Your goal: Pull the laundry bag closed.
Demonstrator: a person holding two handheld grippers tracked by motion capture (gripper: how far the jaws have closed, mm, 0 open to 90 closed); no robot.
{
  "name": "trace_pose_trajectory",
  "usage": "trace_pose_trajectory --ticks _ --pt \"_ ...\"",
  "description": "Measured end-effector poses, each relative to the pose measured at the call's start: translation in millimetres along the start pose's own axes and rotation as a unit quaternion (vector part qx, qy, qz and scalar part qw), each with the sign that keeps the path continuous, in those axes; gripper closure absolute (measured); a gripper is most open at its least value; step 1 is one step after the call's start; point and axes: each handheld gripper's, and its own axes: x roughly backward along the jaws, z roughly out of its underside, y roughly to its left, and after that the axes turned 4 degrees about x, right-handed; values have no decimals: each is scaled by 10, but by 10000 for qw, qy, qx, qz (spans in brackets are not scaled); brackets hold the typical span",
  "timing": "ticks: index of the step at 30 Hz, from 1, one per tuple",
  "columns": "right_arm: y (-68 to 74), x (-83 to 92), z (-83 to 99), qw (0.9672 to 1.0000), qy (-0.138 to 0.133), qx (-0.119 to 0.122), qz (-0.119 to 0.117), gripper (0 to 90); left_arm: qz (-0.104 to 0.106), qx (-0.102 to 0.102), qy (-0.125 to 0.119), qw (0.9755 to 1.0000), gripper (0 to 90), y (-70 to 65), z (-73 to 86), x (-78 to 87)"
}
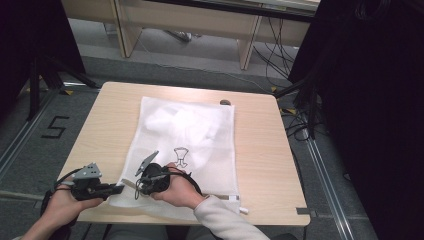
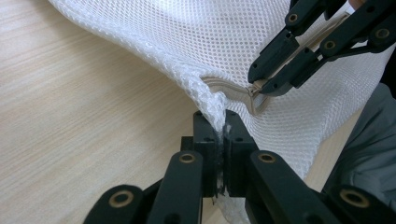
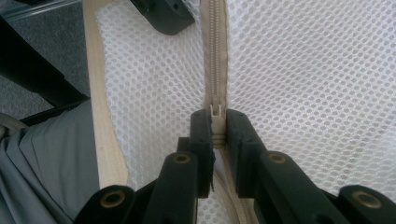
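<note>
The bench (image 1: 260, 150) is a light wood-grain surface carrying a white mesh laundry bag (image 1: 200, 135), which lies flat across its middle and reaches to the near edge. A small black printed figure (image 1: 181, 156) sits on the bag's upper face. Along the bag's near edge runs a beige zipper (image 3: 215, 51), bordered by a beige fabric tape. The left hand-held gripper (image 1: 120, 188) sits at the bag's near left corner; in the left gripper view its jaws are closed tight on a pinched fold of mesh (image 2: 215, 112) just beside the zipper's end. The right hand-held gripper (image 1: 139, 186) lies just beside the left one, over the same corner, with the person's hand (image 1: 180, 187) wrapped around its body. In the right gripper view its jaws are clamped on the zipper slider (image 3: 215, 112), the closed teeth running away from the slider toward the left hand-held gripper.
</note>
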Motion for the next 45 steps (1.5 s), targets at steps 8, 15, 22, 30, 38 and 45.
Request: trace_pose_trajectory --ticks 8,15,22,30,38,45 --pt "0 -3 39 10000 67 -15 13 821 -26 27 -5 10000 854 9 2 6" --pt "-2 10 74 9999 153 -25 41 821 -55 38 -21 10000 854 11 3 9" --pt "-11 32 104 9998 206 -9 33 821 -67 25 9 10000 854 23 2 16" --pt "1 46 140 9995 283 -89 90 821 -72 57 -19 10000 854 25 4 14" --pt "-31 73 203 9994 308 -78 100 821 -138 51 -33 9999 854 28 8 13" --pt "-33 92 227 9992 394 -64 97 821 -144 57 -119 9998 854 25 16 1"
